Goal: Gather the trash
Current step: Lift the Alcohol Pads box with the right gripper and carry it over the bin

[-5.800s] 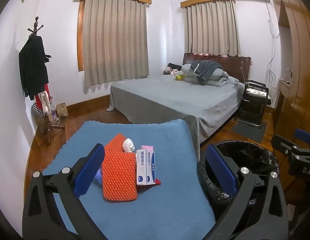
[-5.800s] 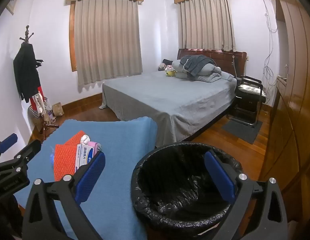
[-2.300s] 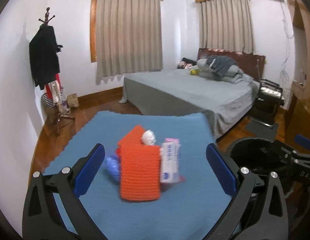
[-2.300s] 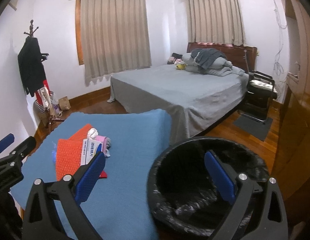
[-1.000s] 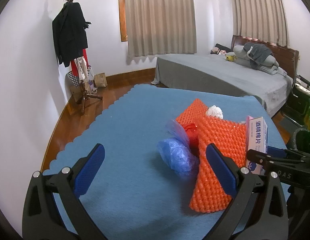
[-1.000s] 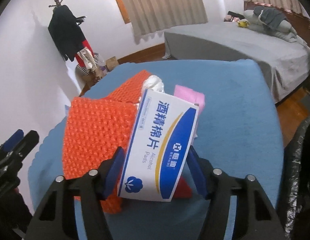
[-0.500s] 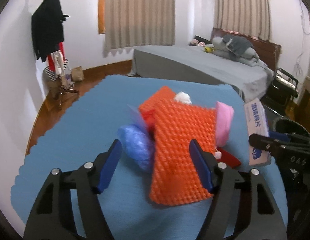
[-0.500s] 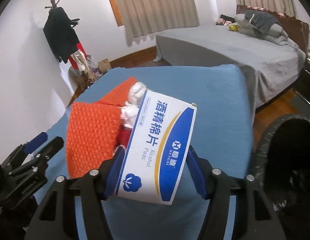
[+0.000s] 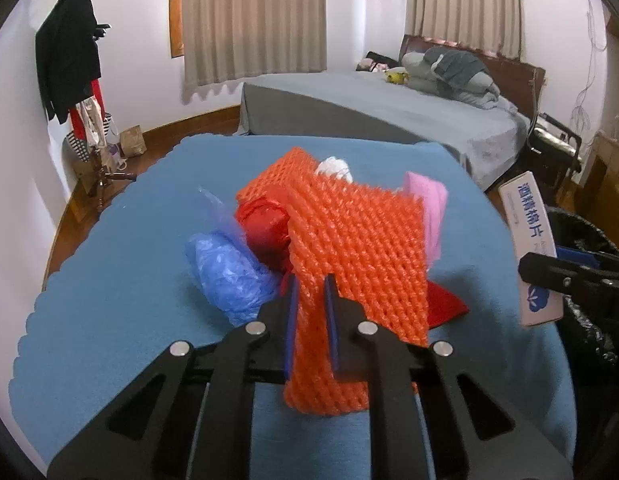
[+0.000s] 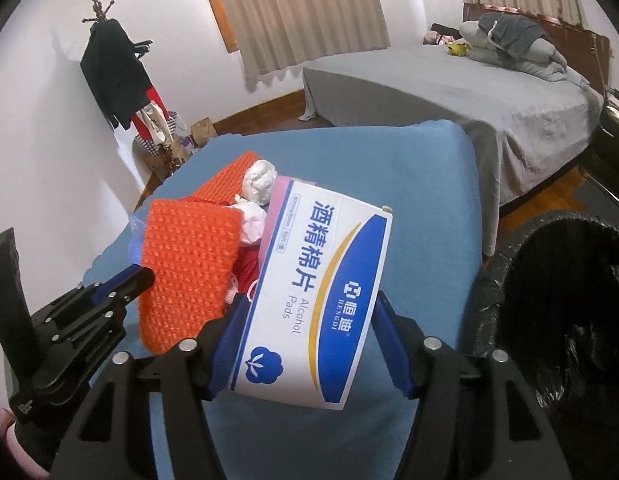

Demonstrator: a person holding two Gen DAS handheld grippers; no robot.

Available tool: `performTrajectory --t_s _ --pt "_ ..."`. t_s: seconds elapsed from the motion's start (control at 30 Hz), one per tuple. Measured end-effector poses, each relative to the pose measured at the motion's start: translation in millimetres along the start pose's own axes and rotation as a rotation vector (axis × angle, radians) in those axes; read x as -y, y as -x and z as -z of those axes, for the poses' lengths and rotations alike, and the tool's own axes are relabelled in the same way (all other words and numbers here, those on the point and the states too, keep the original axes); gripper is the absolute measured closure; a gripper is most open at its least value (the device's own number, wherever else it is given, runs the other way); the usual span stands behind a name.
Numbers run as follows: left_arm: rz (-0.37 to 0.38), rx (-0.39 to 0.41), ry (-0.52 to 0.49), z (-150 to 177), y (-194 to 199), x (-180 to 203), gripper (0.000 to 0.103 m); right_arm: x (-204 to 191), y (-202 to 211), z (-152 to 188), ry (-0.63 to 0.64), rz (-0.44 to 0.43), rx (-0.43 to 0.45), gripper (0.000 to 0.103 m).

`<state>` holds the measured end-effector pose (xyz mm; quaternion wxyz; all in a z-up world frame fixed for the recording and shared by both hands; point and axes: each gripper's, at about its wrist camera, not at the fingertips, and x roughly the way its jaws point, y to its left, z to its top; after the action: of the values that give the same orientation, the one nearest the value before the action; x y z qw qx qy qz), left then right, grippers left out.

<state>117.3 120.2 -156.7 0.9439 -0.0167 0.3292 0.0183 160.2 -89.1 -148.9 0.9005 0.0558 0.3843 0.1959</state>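
Alcohol pads box (image 10: 309, 300) upright, long axis leaning right, pinched in right jaws, left jaws just closed on orange foam net (image 9: 349, 256)

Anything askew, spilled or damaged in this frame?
Nothing spilled or damaged. The alcohol pad box sits tilted in the right gripper, lifted off the blue cloth. The left gripper pinches only one corner of the orange foam net, bunching it.

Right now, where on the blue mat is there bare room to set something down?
Free: the blue mat from its scalloped edge to the blue plastic bag, and the far strip toward the bed. Also the right side beside the black bin. Crowded: the middle, around the orange foam netting, white wad and pink piece.
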Motion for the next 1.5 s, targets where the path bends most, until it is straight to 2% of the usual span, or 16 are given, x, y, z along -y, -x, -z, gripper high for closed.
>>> performTrajectory --t_s 0.47,0.57,0.6,0.63,0.8,0.9,1.03,1.17,1.5 --pt "0.052 0.066 -0.008 -18.3 28.9 21.5 0.096 -0.1 28.5 -0.9 -0.003 0.017 0.063 0.042" --pt "0.071 0.096 -0.014 -26.7 41.4 27.8 0.096 4.8 42.6 -4.7 -0.008 0.023 0.094 0.044" --pt "0.077 0.106 -0.017 -29.5 45.0 31.2 0.096 7.4 47.6 -5.5 -0.009 0.024 0.102 0.051" --pt "0.089 0.122 -0.022 -33.6 50.3 36.8 0.096 9.5 50.9 -6.0 -0.011 0.023 0.105 0.053" --pt "0.131 0.154 -0.054 -39.8 61.5 62.5 0.096 27.2 54.8 -2.5 -0.025 0.061 0.087 0.053" --pt "0.149 0.125 -0.061 -35.2 55.3 71.7 0.096 38.6 48.2 7.6 -0.071 0.031 0.059 0.053" --pt "0.154 0.072 -0.058 -27.2 46.3 63.9 0.096 37.9 42.7 18.6 -0.054 0.028 0.023 0.053" --pt "0.148 0.020 -0.048 -17.0 41.1 52.3 0.096 38.9 42.2 29.0 -0.033 0.029 -0.003 0.046" --pt "0.113 -0.024 -0.044 2.3 41.6 28.2 0.096 40.5 28.8 58.1 0.011 0.032 -0.081 0.046"
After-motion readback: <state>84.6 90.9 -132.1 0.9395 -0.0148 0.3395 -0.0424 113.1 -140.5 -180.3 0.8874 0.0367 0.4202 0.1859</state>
